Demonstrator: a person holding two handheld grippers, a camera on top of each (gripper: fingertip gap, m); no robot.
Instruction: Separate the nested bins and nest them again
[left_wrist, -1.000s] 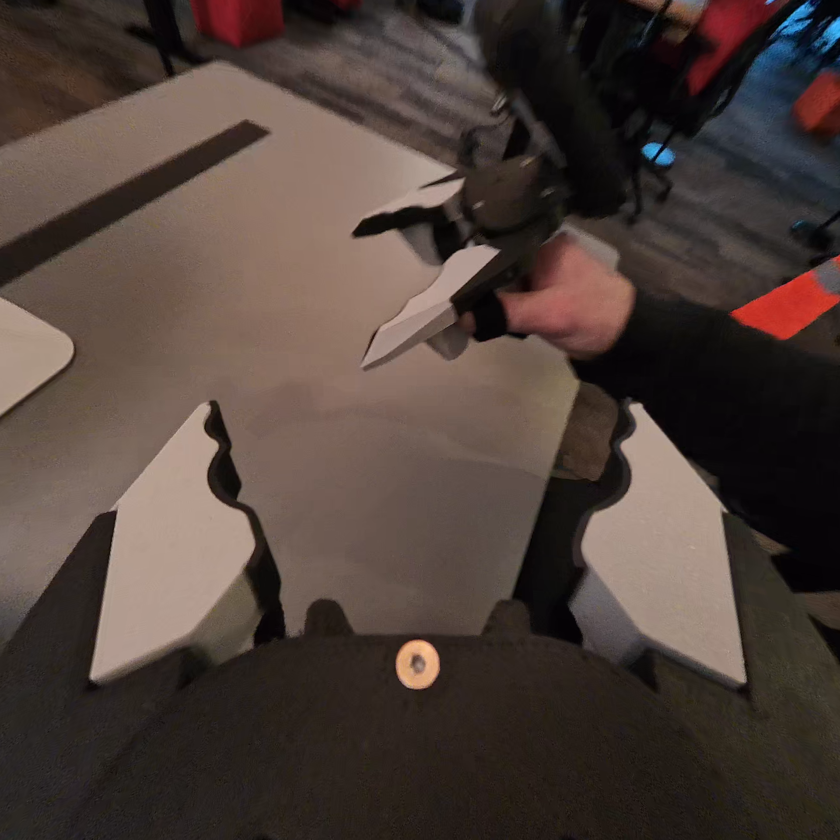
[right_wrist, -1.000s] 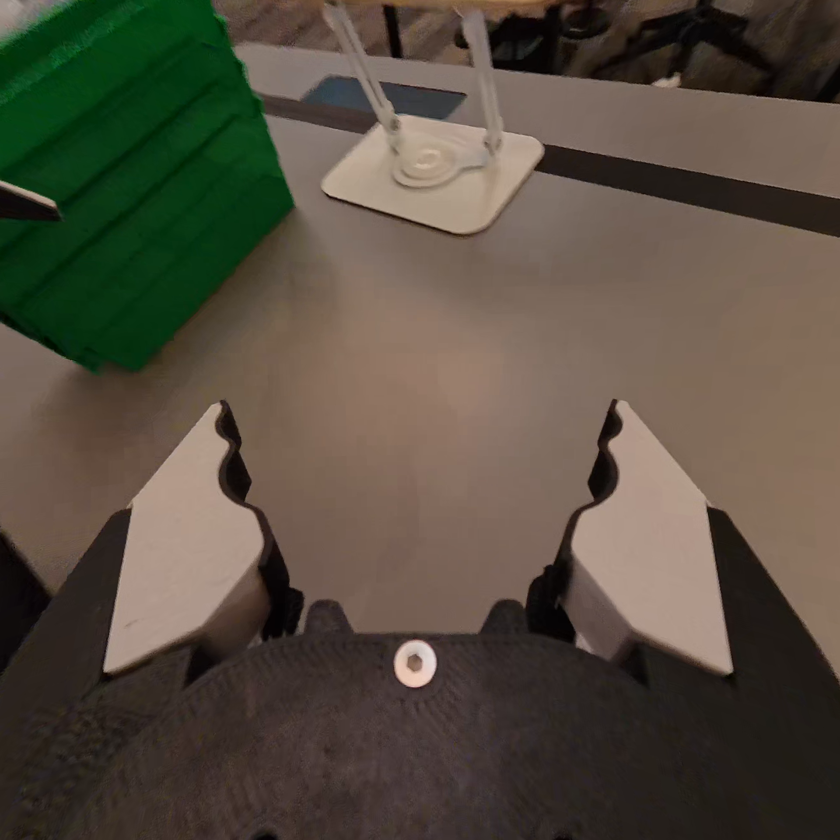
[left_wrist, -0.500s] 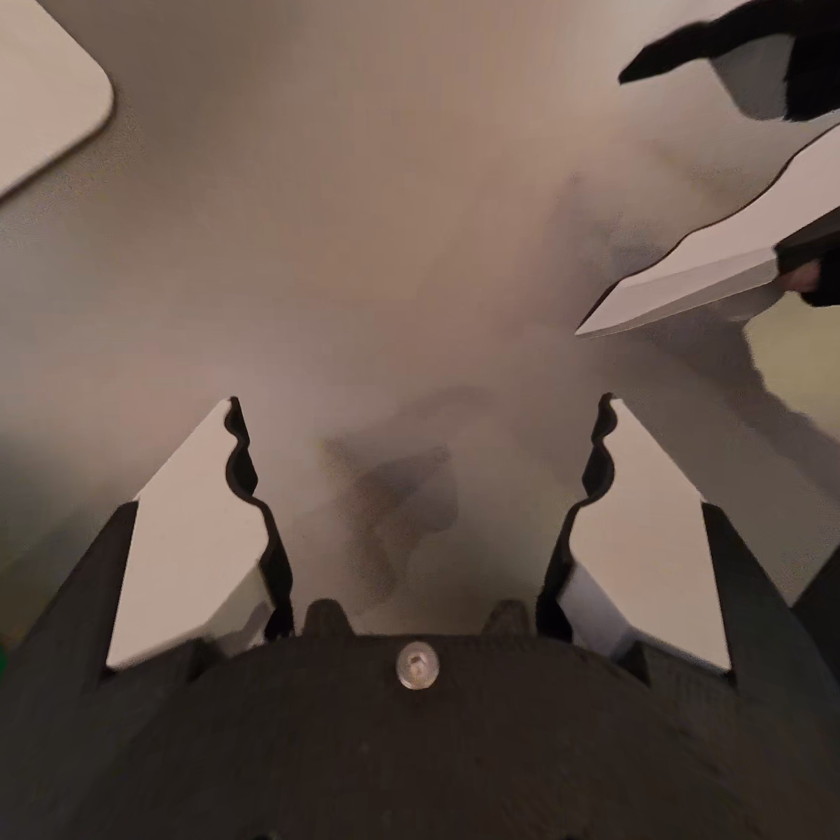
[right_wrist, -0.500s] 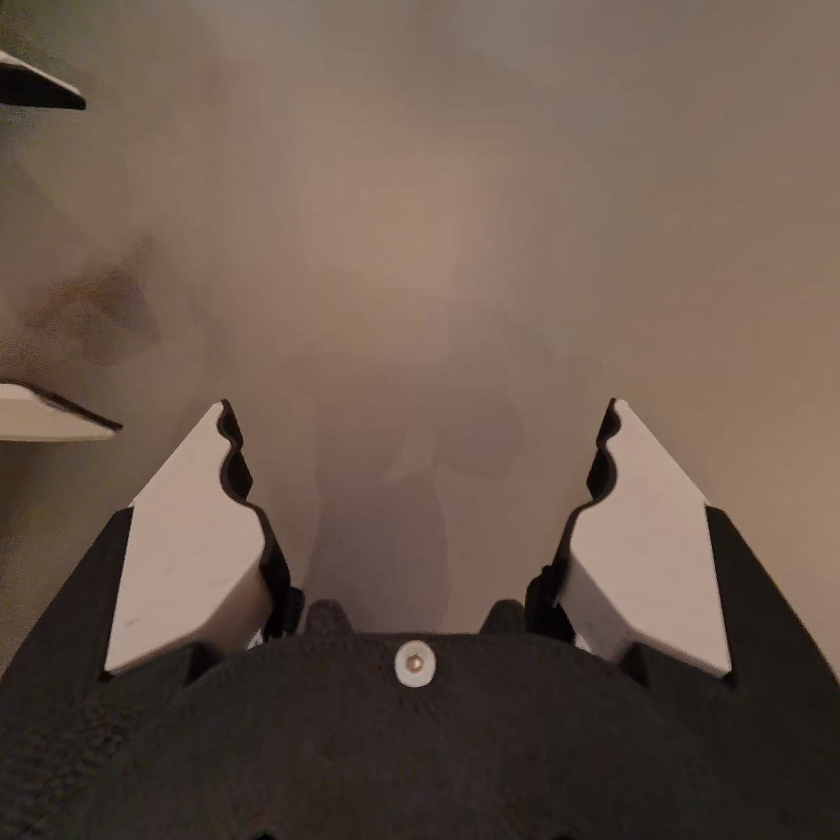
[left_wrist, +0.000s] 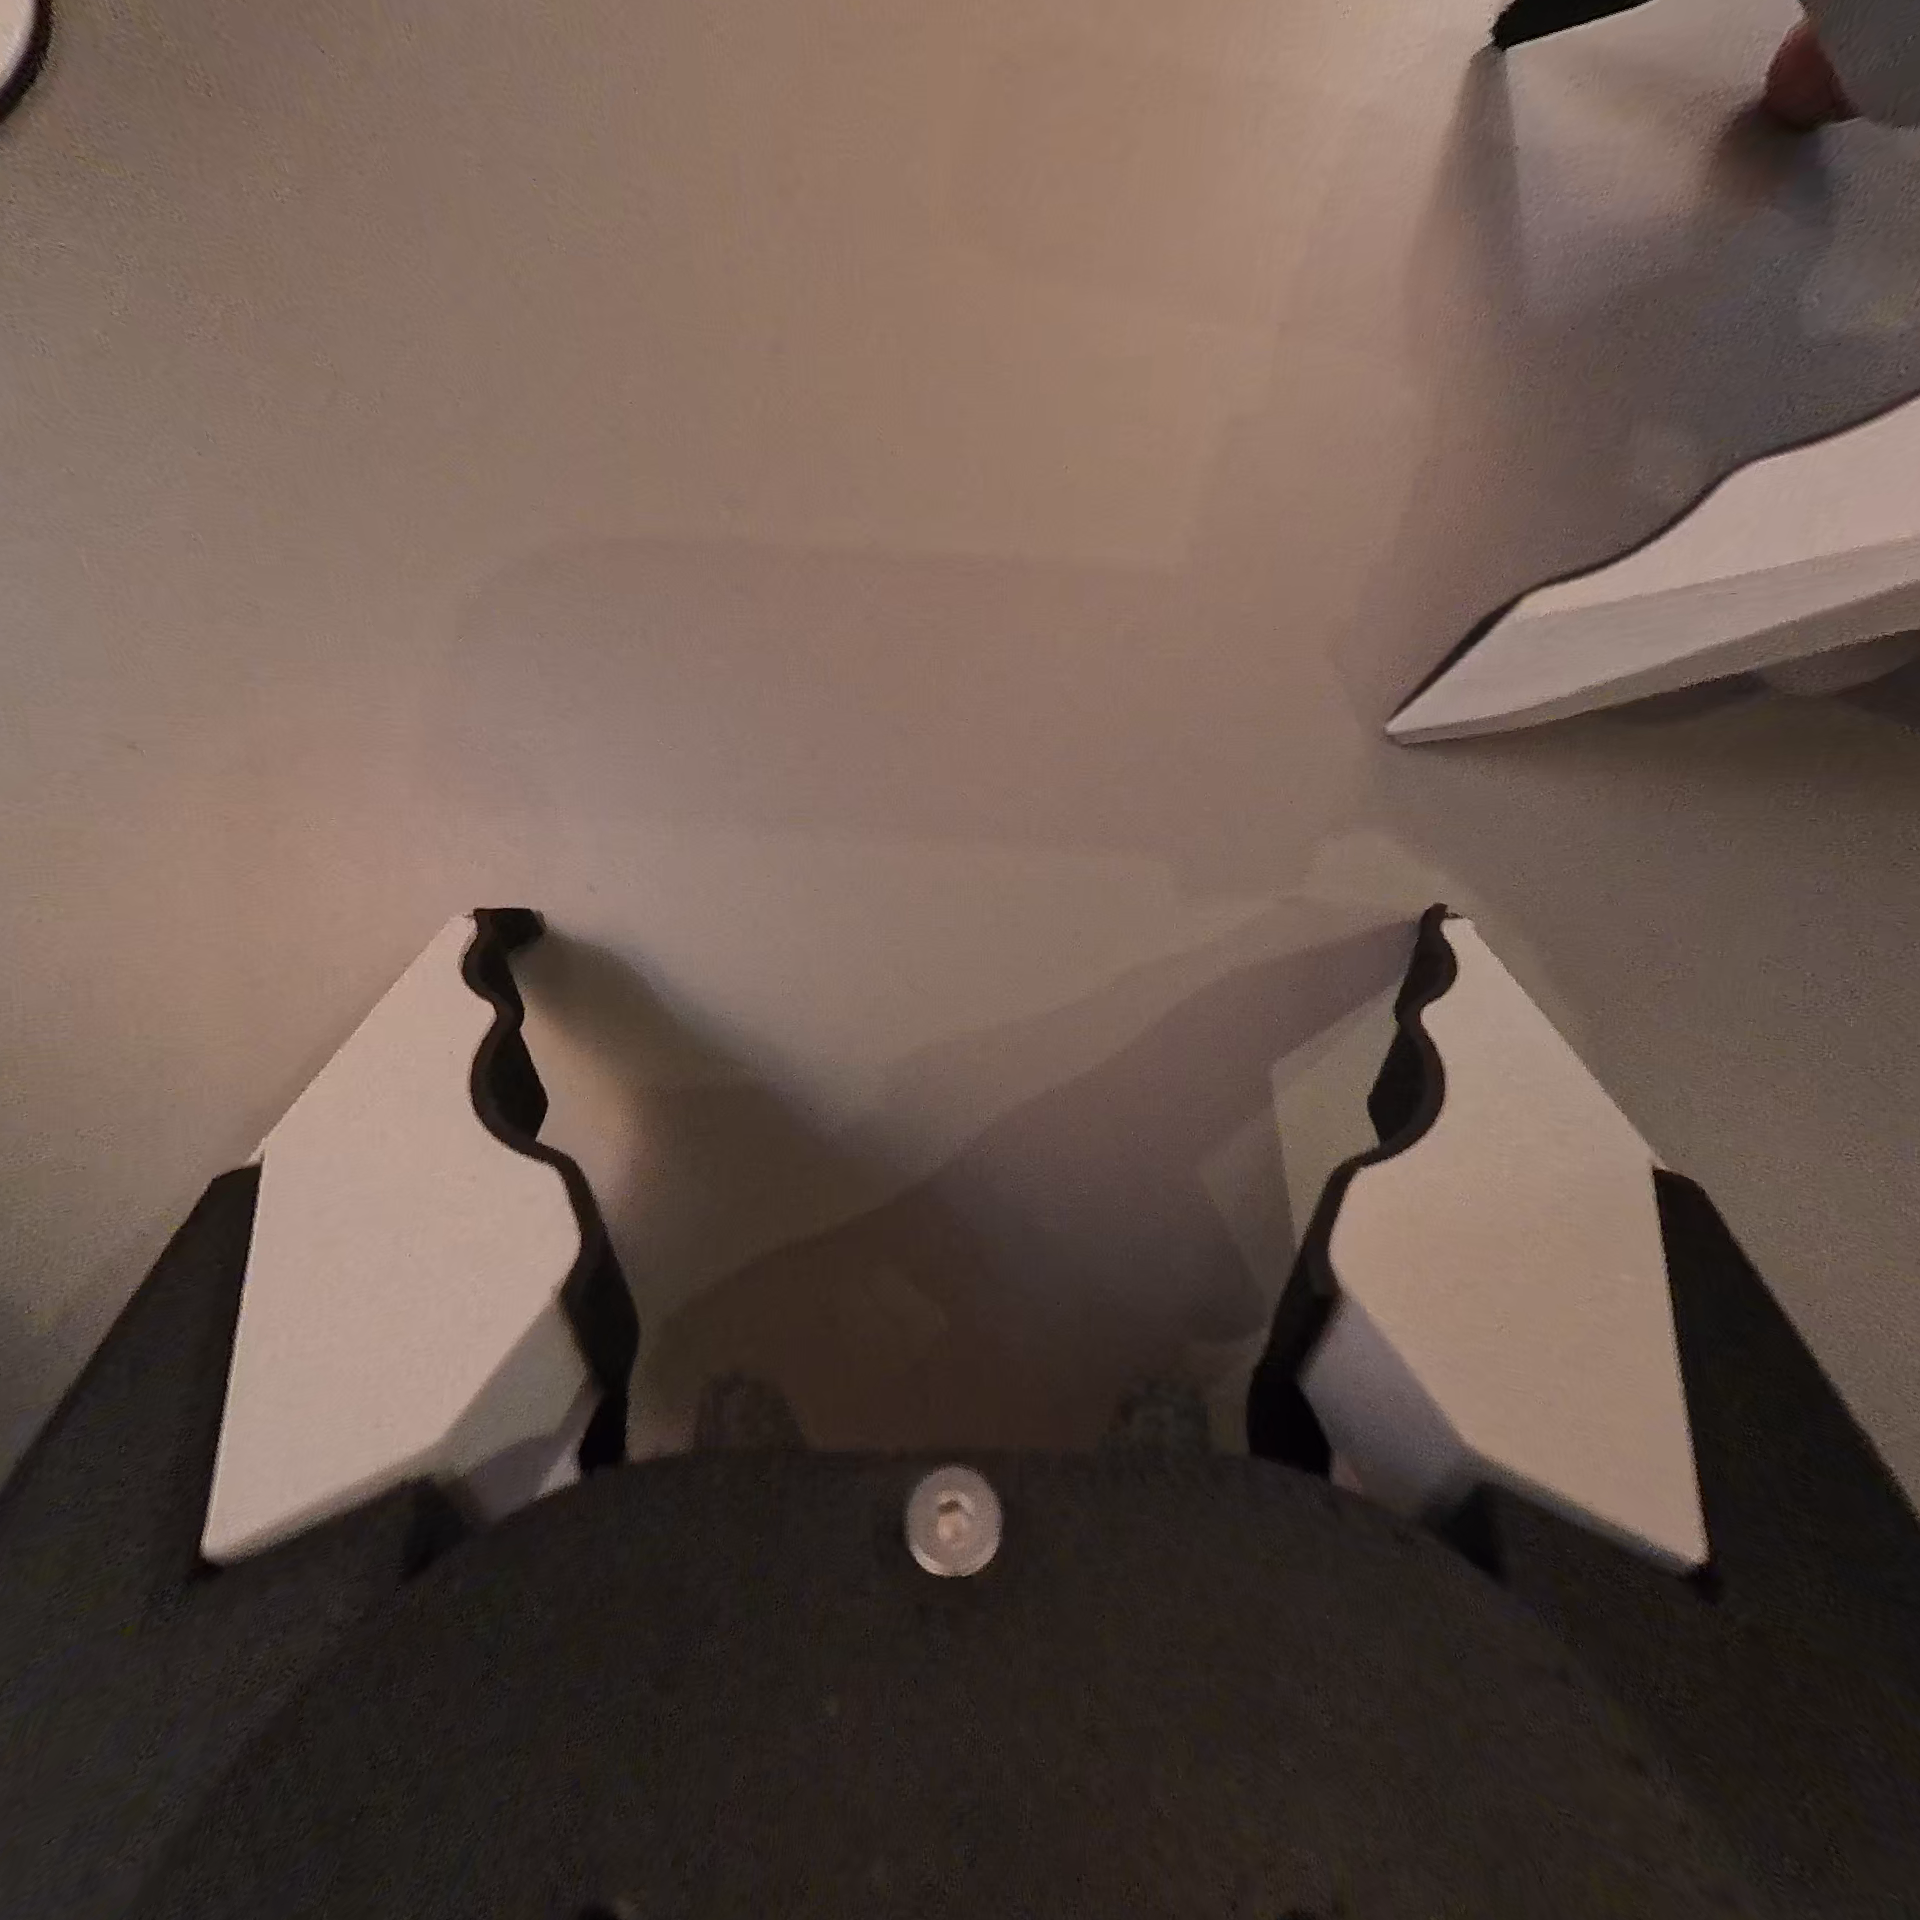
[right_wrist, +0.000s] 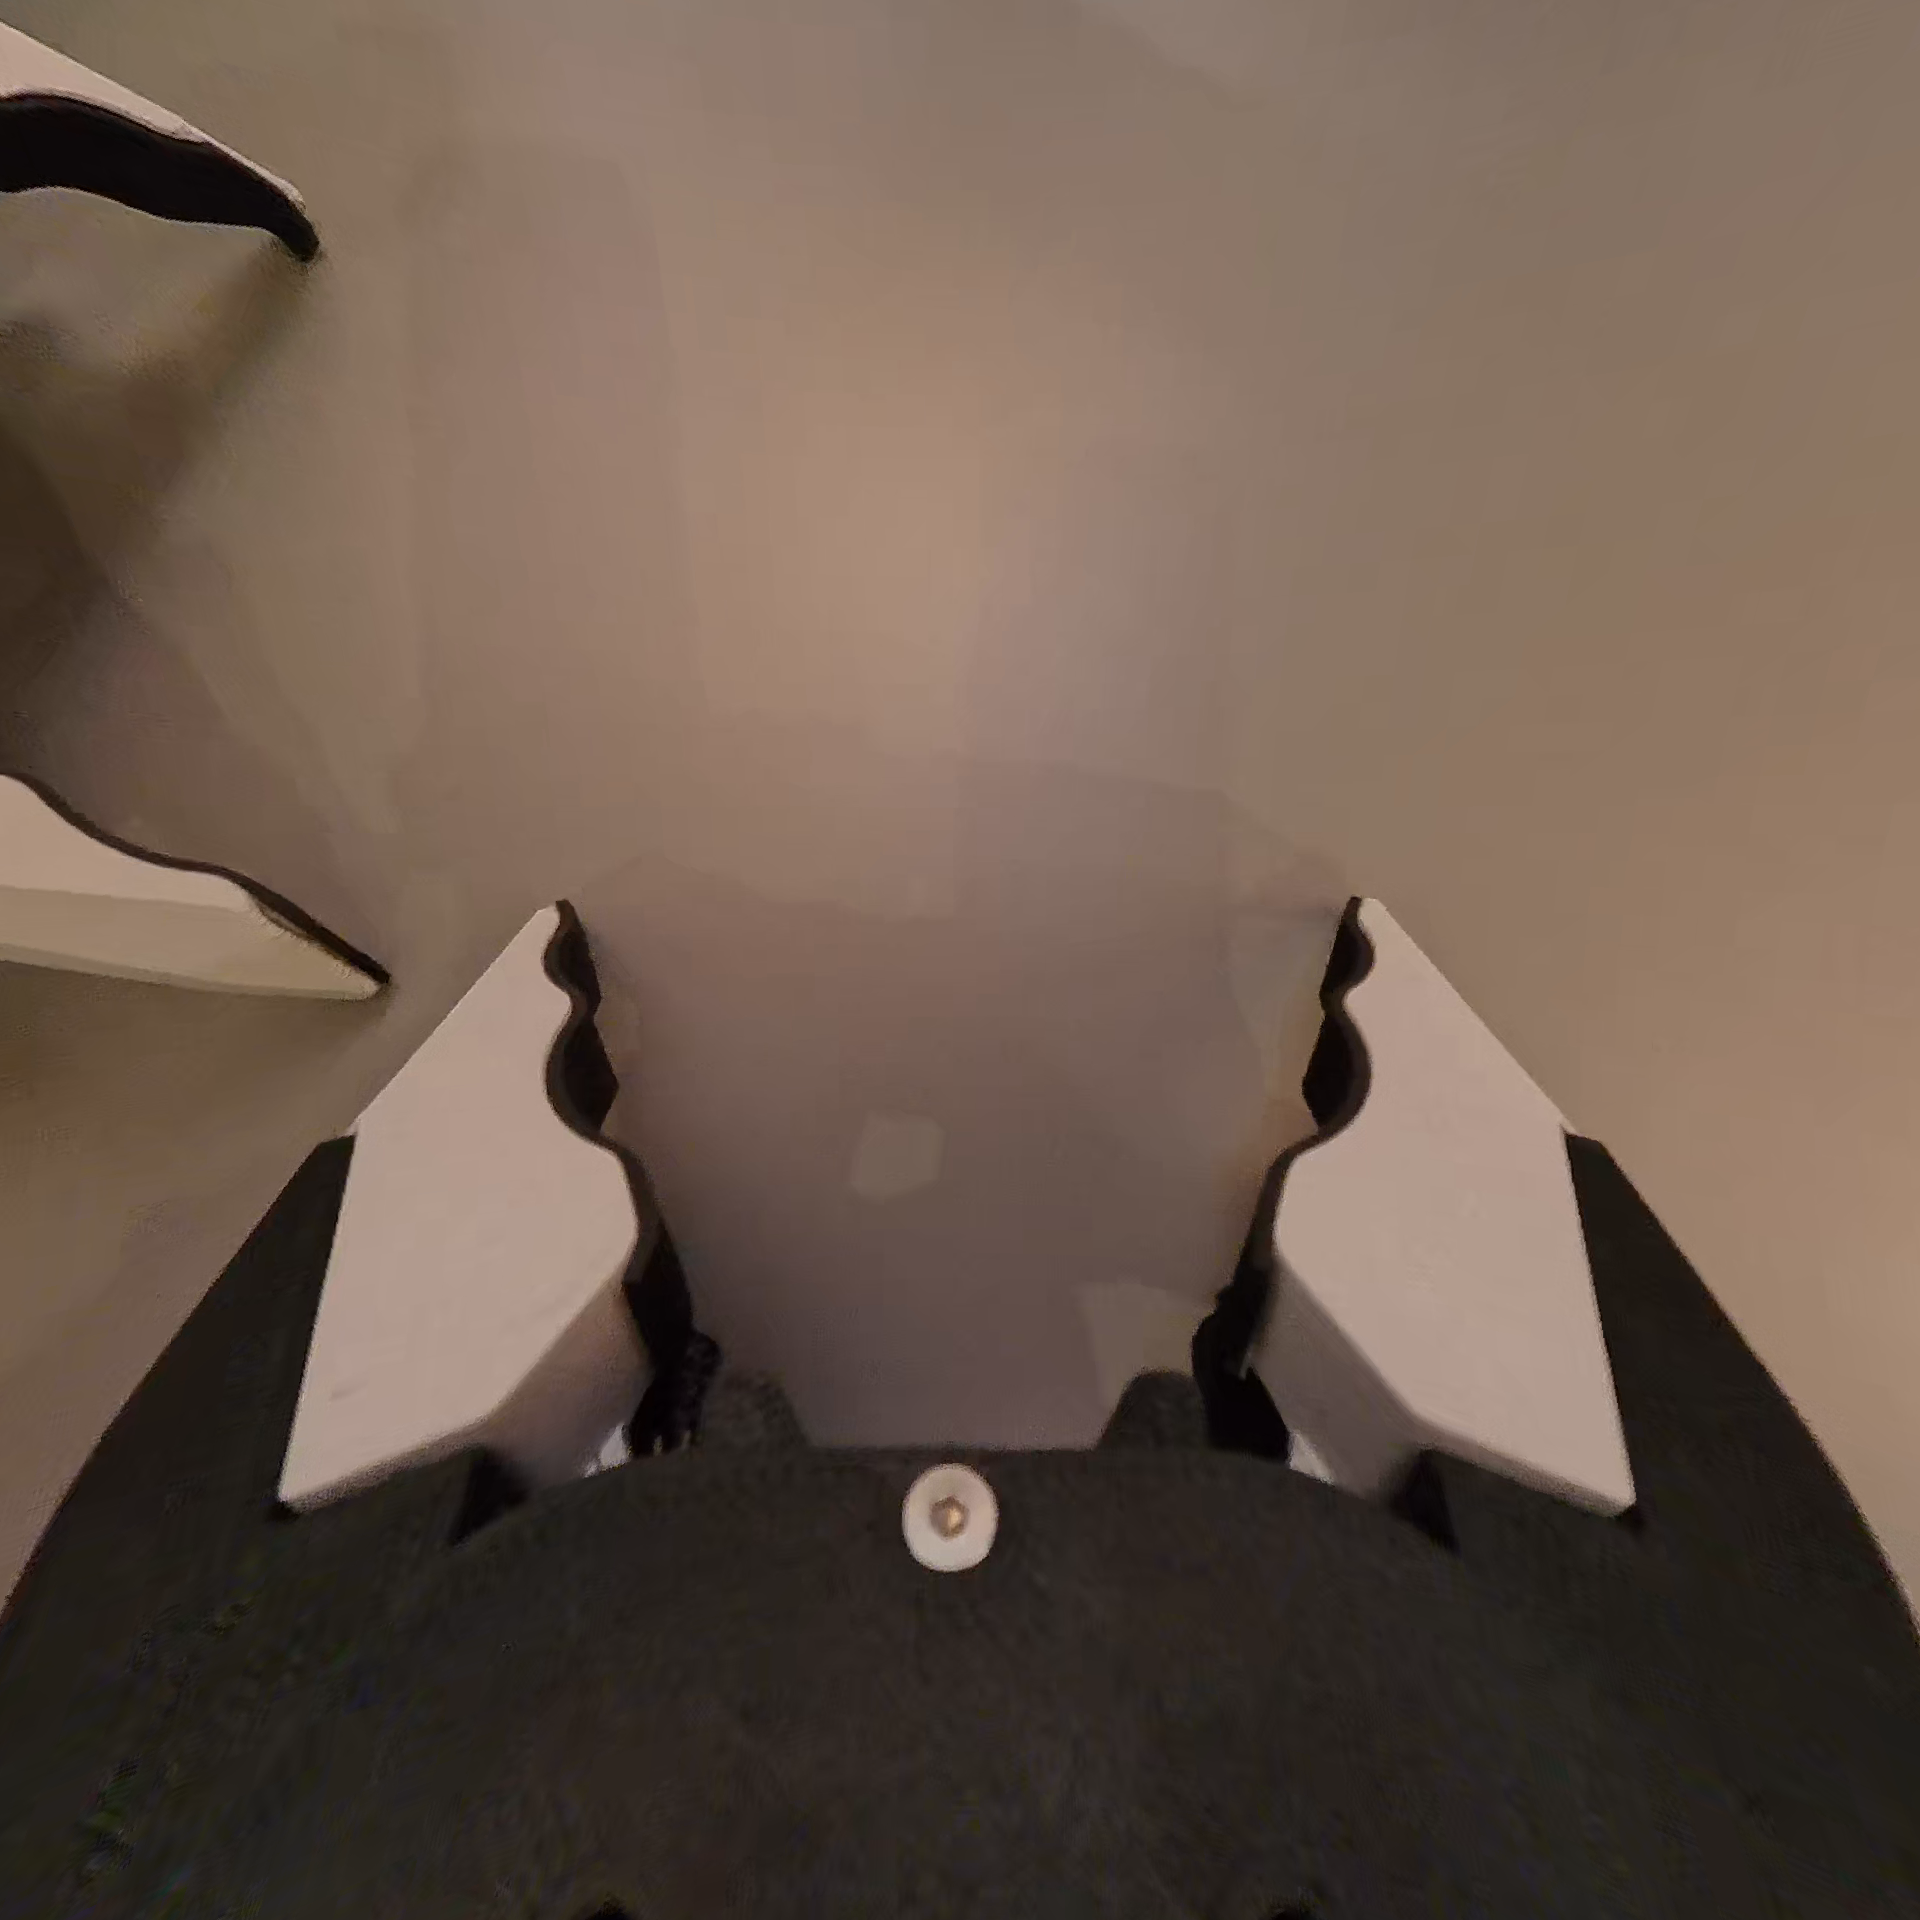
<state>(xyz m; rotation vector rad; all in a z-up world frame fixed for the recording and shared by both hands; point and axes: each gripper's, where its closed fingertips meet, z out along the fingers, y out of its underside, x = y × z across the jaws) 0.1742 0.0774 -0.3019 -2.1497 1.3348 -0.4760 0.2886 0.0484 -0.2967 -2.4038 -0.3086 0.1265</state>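
Note:
No bin shows in either view now. My left gripper (left_wrist: 971, 914) is open and empty, its tips down at the grey table (left_wrist: 831, 416). My right gripper (right_wrist: 956, 904) is also open and empty, tips close to the table (right_wrist: 1143, 468). The right gripper's white fingers (left_wrist: 1683, 623) reach in at the right edge of the left wrist view. The left gripper's fingers (right_wrist: 156, 925) reach in at the left edge of the right wrist view. The two grippers sit side by side, close together.
A sliver of a white stand base (left_wrist: 16, 42) shows at the top left corner of the left wrist view. A fingertip of the person's hand (left_wrist: 1803, 73) shows at the top right.
Both grippers have tipped down and come close to the table. The green bins, the white stand and the room have left the views. Both stay open.

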